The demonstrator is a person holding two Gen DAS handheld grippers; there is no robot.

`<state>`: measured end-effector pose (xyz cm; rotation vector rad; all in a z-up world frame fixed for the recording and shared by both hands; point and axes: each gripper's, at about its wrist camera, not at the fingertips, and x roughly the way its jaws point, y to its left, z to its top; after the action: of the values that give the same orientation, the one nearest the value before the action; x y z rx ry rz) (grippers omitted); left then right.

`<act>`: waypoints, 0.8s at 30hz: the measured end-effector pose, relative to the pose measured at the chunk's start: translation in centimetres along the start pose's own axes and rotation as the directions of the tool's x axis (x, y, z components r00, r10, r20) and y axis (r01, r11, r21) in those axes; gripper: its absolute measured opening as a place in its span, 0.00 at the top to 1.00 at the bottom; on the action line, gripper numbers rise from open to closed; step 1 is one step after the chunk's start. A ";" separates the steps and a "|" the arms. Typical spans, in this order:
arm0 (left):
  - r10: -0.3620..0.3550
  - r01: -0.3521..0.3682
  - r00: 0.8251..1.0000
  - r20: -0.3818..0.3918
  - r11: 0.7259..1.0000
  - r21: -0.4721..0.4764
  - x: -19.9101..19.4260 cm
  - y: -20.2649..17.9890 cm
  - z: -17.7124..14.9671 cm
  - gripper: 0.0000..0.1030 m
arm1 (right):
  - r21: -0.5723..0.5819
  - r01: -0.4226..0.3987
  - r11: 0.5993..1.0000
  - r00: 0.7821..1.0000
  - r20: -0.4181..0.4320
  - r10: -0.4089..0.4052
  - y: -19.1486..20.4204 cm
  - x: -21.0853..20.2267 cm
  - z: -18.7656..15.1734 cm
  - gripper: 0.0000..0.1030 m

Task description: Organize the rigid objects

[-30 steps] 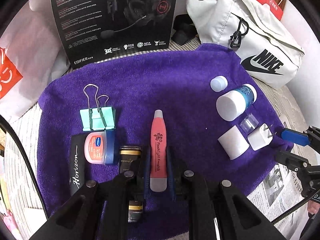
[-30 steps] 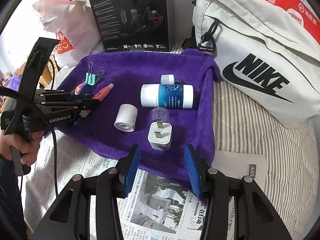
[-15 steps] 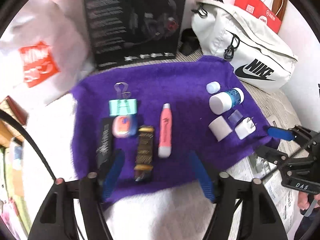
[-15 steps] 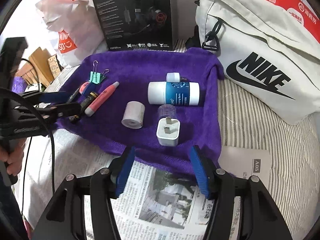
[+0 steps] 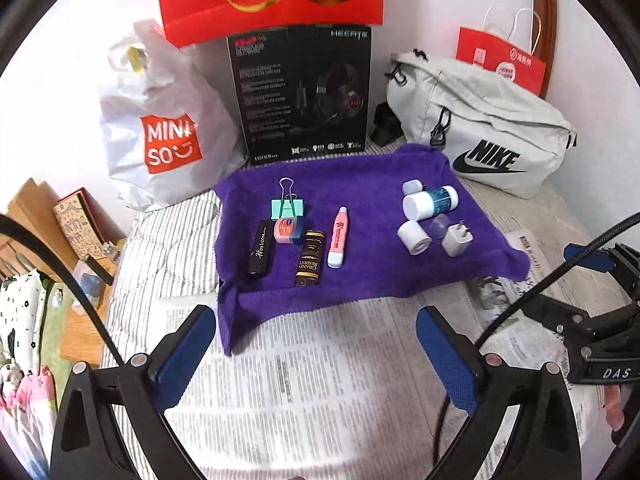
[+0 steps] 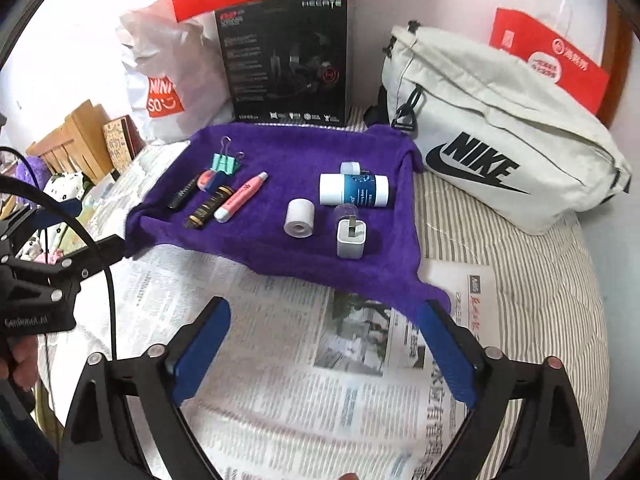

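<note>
Both hand-held grippers are empty and backed away from the purple towel (image 5: 360, 280) on the bed: the left hand-held gripper (image 5: 316, 344), which a second ago clasped the pink plastic pen-shaped tube (image 5: 338, 237), is opening with nothing between its jaws, as is the right hand-held gripper (image 6: 326, 344). That tube now lies in a row beside the brown labelled tube (image 5: 310, 258) and the black flat case (image 5: 262, 248). On the right, the white wall charger (image 6: 351, 238) stands released near the white paper roll (image 6: 300, 218). Sorting appears complete, though blur obscures fine alignment.
</note>
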<state>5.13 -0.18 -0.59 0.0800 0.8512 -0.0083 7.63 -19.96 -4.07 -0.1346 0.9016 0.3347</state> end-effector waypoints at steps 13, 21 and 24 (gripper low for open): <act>0.020 -0.015 0.997 0.076 0.998 -0.065 -4.6 -0.3 -2.5 0.01 | 0.091 0.051 0.995 0.998 0.034 -0.055 0.3 -4.8 -2.4 0.01; 0.010 -0.002 0.994 0.112 0.998 -0.068 -7.4 -1.0 -3.8 0.01 | 0.097 0.097 0.991 0.993 0.056 -0.102 0.6 -7.3 -3.7 0.01; -0.004 0.012 0.994 0.105 0.997 -0.076 -7.7 -0.9 -4.0 0.01 | 0.096 0.093 0.991 0.993 0.064 -0.099 0.8 -7.8 -3.9 0.01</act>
<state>-2.99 -1.02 2.47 0.0037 0.7465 0.0125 0.01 -22.01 -0.36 -0.0795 0.8378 0.2062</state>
